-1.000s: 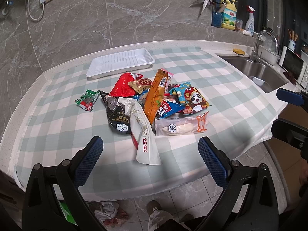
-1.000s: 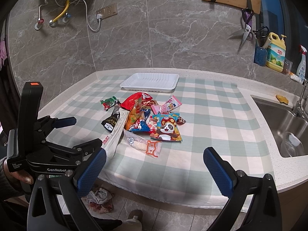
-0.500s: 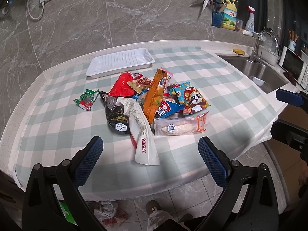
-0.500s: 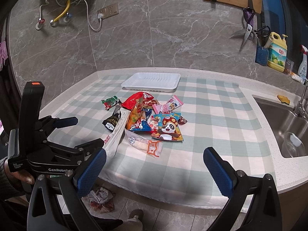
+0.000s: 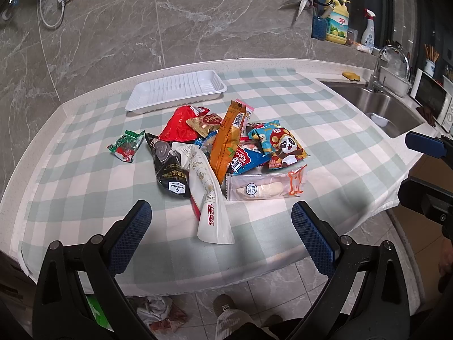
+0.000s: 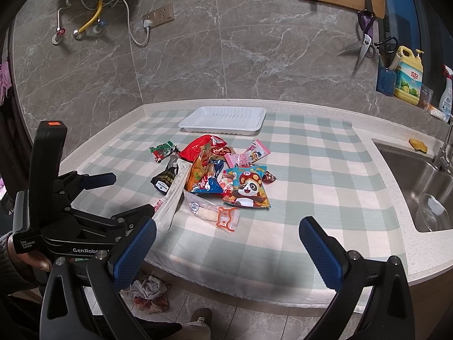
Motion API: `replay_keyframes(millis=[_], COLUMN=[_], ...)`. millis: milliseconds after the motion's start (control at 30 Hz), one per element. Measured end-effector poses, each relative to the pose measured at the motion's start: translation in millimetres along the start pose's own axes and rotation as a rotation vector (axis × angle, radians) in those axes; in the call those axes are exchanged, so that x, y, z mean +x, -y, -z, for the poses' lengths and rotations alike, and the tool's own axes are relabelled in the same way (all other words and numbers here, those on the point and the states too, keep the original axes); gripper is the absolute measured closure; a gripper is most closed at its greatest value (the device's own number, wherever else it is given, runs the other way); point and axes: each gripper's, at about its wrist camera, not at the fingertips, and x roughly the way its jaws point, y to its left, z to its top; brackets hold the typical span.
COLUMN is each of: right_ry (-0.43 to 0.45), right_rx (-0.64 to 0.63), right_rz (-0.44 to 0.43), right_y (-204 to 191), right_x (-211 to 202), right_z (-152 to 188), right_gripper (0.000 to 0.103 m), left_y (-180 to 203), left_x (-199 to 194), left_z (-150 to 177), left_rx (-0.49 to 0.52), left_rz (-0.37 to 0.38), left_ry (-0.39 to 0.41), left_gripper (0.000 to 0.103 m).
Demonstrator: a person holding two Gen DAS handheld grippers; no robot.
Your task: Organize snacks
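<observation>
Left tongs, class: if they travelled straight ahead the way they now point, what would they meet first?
Probably the long white pouch with red lettering, whose near end lies between the open left tongs at the pile's front; depth is unclear, so the checked tablecloth might come first.

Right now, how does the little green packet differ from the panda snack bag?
The green packet lies alone on the checked cloth, left of the heap; the panda snack bag sits in the heap, overlapping other packets. The green packet looks smaller; the panda bag is blue and red with a cartoon. Both lie flat, outside the white tray.
</observation>
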Motion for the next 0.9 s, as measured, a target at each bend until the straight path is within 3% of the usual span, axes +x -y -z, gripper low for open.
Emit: replay_keyframes(millis=[900], right_ry=[-0.002], right_rx=[0.001], right_rz=[-0.003], right_y=[-4.8], right_x=[2.0], right_z=[1.8], right_gripper=[0.000], left_y=[1.5], left_x=[1.5], left_z=[-1.6], left_rx=[-0.004], left_rz=[-0.001], left_ry=[-0.002], left_gripper=[0.003])
